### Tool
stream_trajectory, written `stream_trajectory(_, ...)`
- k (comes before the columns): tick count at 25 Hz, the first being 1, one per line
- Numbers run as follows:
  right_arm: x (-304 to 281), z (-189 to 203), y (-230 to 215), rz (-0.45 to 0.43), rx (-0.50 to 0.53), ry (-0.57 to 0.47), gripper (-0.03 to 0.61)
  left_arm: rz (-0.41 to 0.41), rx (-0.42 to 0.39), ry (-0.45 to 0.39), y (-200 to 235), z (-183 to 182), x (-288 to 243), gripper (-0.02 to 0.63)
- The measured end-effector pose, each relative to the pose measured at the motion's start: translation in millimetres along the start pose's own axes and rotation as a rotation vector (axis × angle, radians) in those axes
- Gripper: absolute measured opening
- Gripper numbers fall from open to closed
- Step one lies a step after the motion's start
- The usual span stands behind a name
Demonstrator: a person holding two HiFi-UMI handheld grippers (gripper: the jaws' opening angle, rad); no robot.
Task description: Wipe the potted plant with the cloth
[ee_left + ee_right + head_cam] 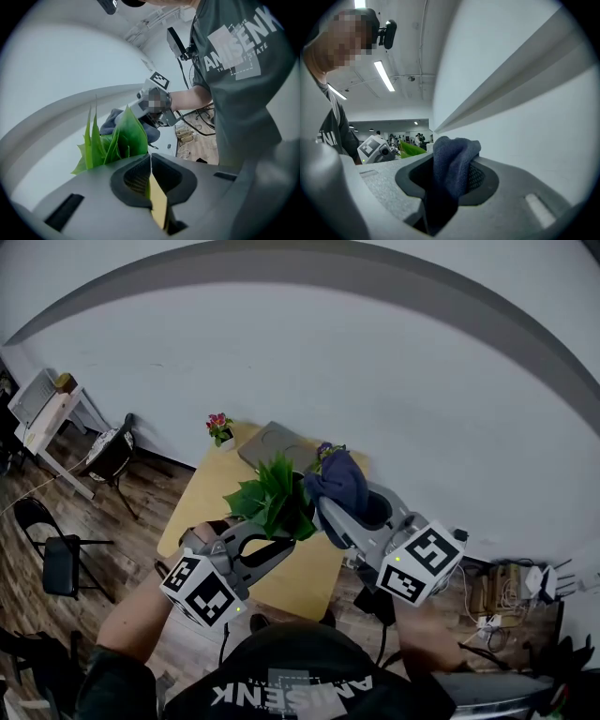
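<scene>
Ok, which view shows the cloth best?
Right gripper view: the cloth sits close up, pinched between the jaws. Head view shows it bunched by the plant; left gripper view, only a bit behind a leaf.

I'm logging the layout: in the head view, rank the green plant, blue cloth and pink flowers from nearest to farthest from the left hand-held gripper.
1. Green plant, at the left hand-held gripper.
2. Blue cloth, just right of it.
3. Pink flowers, far end of the table.

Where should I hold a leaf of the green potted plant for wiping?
Probably low on the thin green leaf, flat faces between the left gripper's fingers, coming from the near left: that leaves the upright blade free for the right gripper's dark blue cloth.
</scene>
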State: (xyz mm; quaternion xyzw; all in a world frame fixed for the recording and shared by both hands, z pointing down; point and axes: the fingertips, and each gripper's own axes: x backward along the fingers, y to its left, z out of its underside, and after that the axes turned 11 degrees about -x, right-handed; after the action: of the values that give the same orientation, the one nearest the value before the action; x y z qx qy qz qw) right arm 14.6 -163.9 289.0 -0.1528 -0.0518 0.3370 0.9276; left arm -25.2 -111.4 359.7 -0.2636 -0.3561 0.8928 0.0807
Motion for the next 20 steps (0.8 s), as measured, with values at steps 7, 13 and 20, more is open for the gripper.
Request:
stream_trajectory(7,7,43,-38,0.086,-0.119,0.045,0.129,-0.001,-0.008,0.011,-1,9,-3,0.008)
stream_trajectory(13,19,68,-61,0.148,-0.180,0.075,0.130,0.005,-0.021,0.008,-2,6,-4,0.008)
stream_trajectory(20,38,78,-87,0.209,-0.196,0.118,0.130,0.050,-0.042,0.007,-14,0,-8,0.008)
